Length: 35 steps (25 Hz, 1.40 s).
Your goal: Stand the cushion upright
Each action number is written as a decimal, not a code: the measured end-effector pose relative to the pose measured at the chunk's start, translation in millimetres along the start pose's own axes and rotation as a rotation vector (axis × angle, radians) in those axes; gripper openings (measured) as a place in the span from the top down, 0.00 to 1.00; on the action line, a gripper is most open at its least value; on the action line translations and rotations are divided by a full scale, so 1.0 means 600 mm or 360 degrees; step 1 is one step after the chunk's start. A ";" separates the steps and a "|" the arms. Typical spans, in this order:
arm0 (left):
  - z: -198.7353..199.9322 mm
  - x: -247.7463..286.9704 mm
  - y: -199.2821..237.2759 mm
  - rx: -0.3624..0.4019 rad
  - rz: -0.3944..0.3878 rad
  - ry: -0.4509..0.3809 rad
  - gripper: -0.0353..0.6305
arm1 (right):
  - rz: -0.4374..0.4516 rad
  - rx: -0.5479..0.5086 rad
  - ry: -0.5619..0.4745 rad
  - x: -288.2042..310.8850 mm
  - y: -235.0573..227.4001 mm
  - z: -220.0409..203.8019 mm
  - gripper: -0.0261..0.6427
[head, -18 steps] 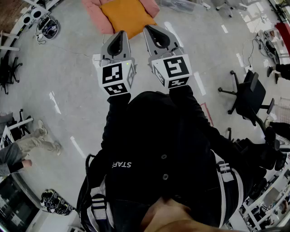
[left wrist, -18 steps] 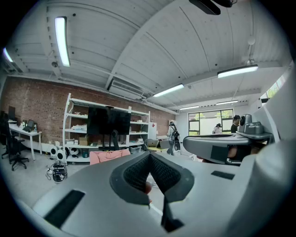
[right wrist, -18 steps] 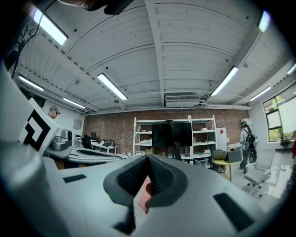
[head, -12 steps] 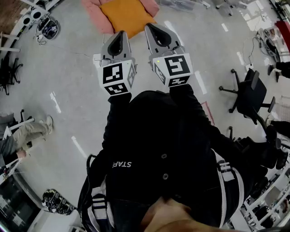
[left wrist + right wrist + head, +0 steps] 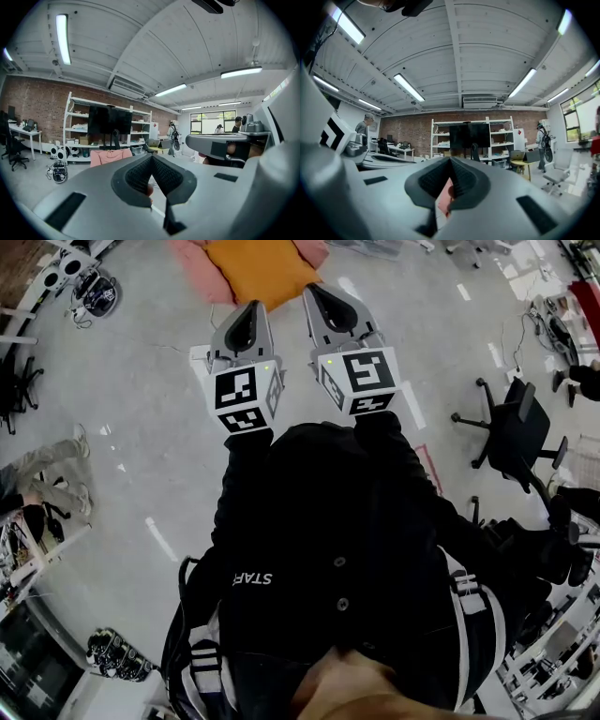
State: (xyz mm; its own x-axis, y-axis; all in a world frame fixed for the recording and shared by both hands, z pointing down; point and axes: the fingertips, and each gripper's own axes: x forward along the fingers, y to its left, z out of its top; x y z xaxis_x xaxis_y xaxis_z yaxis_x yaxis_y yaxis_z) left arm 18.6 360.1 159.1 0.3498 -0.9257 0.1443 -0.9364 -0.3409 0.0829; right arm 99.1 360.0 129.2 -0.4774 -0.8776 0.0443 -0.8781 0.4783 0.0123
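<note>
Presently, step: approach is judged; the cushion (image 5: 258,268) is not yet touched.
Cushion: orange, laid flat on a pink pad (image 5: 192,268) on the floor (image 5: 141,381).
Left tool (image 5: 249,313): closed, empty, just short of the cushion's near edge.
Right tool (image 5: 315,292): closed, empty, at the cushion's near corner.
Next move: both tools are to be opened and an edge taken.
Open room: bare floor either side of the cushion; office chair (image 5: 516,427) well apart.

Our right claw (image 5: 450,166) is closed tight. A bit of pink (image 5: 443,201) shows through the little gap under its tips. Far off we see white shelves (image 5: 502,137) with a dark screen (image 5: 468,135), a red brick wall (image 5: 412,135), and a person (image 5: 543,140) by a bench (image 5: 519,164).
</note>
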 end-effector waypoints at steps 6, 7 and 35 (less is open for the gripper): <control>-0.014 -0.004 0.005 -0.0004 0.0004 0.0022 0.95 | -0.0023 -0.0013 0.0040 0.000 0.008 -0.017 0.94; -0.016 -0.005 0.009 -0.0005 0.0003 0.0028 0.95 | -0.0029 -0.0011 0.0050 0.003 0.011 -0.019 0.94; -0.121 0.003 0.159 -0.0136 0.0053 0.0223 0.95 | -0.0239 0.0096 0.0196 0.071 -0.017 -0.107 0.94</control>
State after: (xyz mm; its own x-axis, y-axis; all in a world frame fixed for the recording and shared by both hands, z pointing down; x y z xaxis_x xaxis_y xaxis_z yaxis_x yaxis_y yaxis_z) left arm -67.9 337.8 239.1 0.3244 -0.9022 0.2842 -0.9440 -0.2895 0.1585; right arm 89.5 319.8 195.3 -0.3366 -0.9264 0.1686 -0.9413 0.3361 -0.0320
